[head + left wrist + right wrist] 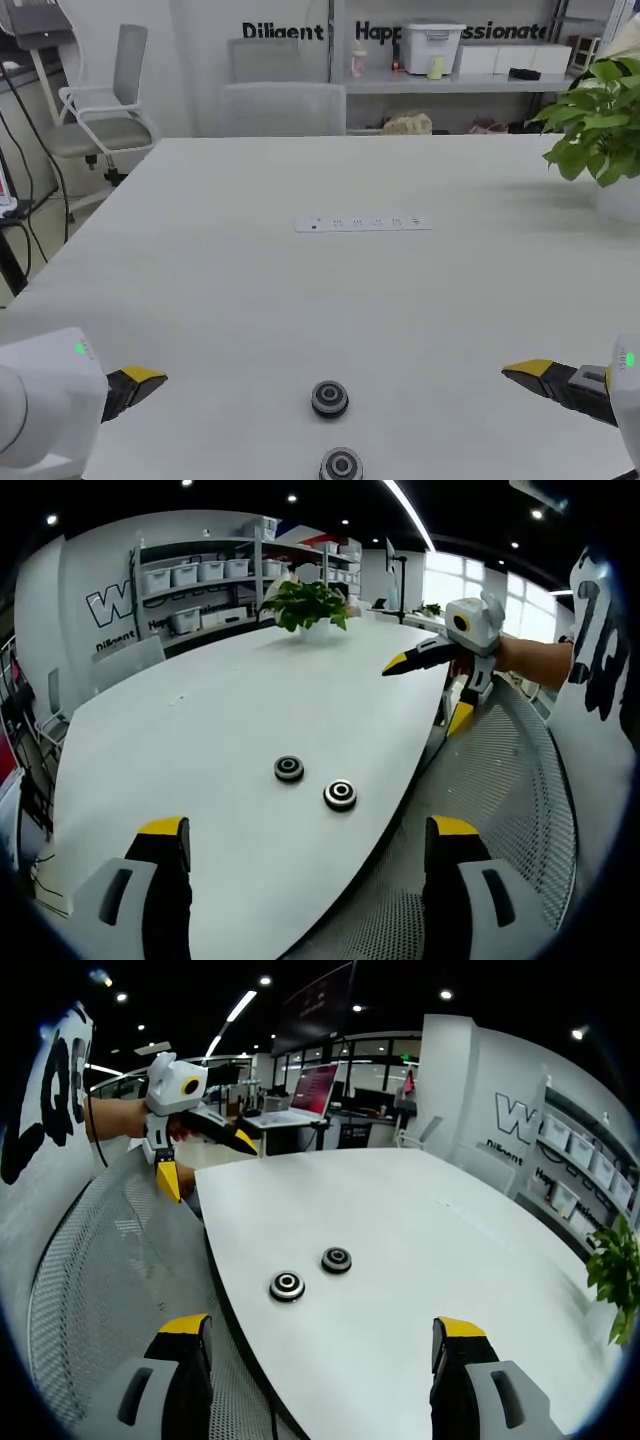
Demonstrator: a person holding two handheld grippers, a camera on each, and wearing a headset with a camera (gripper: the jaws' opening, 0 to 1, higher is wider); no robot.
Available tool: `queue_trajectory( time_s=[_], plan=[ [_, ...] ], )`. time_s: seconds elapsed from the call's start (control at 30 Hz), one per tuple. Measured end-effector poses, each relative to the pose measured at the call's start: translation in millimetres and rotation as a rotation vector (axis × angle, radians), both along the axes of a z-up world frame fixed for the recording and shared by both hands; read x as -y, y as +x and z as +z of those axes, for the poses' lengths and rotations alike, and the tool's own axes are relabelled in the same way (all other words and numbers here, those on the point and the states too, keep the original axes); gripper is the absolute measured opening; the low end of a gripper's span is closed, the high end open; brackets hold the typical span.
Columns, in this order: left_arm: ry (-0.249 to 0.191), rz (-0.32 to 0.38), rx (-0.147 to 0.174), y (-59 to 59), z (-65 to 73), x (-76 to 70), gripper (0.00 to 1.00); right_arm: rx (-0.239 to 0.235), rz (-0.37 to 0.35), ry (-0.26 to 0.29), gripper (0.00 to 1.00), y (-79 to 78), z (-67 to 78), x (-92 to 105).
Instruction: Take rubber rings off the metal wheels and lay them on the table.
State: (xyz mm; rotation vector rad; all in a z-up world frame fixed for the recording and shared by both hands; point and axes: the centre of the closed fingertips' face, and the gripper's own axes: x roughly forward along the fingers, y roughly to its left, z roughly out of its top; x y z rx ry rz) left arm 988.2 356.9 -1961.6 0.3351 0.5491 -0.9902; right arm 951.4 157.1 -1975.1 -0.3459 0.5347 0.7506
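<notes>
Not started: wheels point(330, 398) bottom centre, rings on; my left gripper point(308, 830) and right gripper point(320, 1325) wide. Next, I pinch one ring.

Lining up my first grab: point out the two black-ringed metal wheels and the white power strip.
Farther black-ringed metal wheel point(330, 398), head view, hub.
Nearer black-ringed metal wheel point(341, 465), head view, hub.
White power strip point(363, 224), head view, middle.
</notes>
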Motion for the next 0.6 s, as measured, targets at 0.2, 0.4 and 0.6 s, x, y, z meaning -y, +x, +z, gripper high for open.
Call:
queue_trajectory(
  time_s=[0.2,0.4,0.6],
  plan=[
    [-0.001,0.0,-0.002,0.3,-0.2,0.5,0.94,0.002,-0.002,0.0,0.9,1.7,0.3,0.6],
    [0.0,-0.003,-0.001,2.2,-0.5,-0.2,0.93,0.009,-0.003,0.002,0.89,5.0,1.9,1.4],
    [0.002,-0.011,0.005,5.4,0.6,0.7,0.91,0.023,0.004,0.005,0.87,10.3,5.6,0.1]
  ],
)
